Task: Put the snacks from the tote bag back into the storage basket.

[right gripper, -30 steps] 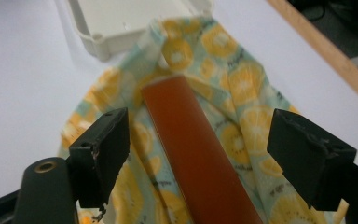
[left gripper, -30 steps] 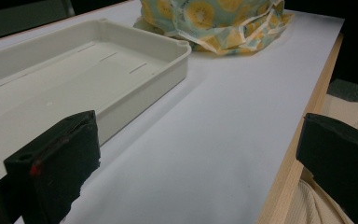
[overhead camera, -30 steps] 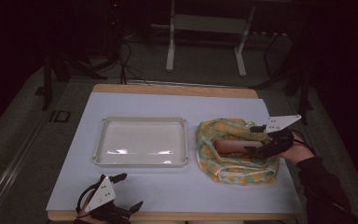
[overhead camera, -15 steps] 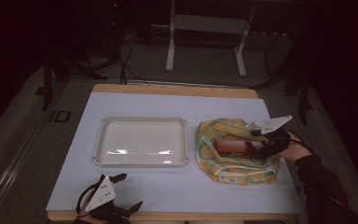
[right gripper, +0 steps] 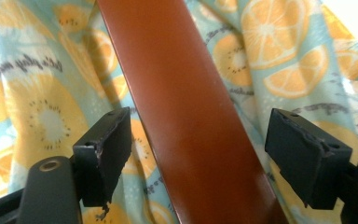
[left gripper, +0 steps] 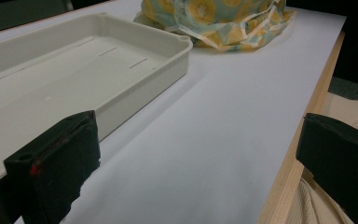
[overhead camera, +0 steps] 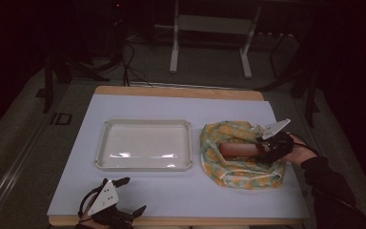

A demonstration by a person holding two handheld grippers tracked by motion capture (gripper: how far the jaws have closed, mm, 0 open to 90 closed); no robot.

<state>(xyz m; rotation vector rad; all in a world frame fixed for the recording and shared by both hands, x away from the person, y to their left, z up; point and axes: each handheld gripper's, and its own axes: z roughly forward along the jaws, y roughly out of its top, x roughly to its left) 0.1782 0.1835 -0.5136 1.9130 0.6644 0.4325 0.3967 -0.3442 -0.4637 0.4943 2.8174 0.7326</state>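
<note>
A cloth (overhead camera: 240,174) printed with orange and kiwi slices lies bunched at the table's right, with a smooth brown rod-like object (overhead camera: 238,149) resting in its hollow. My right gripper (overhead camera: 263,150), held by a hand reaching in from the right, sits low over that object's right end. In the right gripper view the brown object (right gripper: 168,70) runs between the two jaws of the right gripper (right gripper: 198,149), with a gap at each pad, over the cloth (right gripper: 284,46). My left gripper (overhead camera: 132,194) rests open at the table's near left edge; its left gripper view (left gripper: 198,154) has nothing between the jaws.
A shallow white tray (overhead camera: 145,165) stands in the middle of the pale sheet that covers the table, just left of the cloth. From the left gripper, the tray's corner (left gripper: 177,46) is ahead and the cloth (left gripper: 223,18) beyond. The wooden table edge (left gripper: 298,154) runs close by.
My right gripper has sunk a little toward the cloth and now straddles the brown object. The left gripper has stayed in place.
</note>
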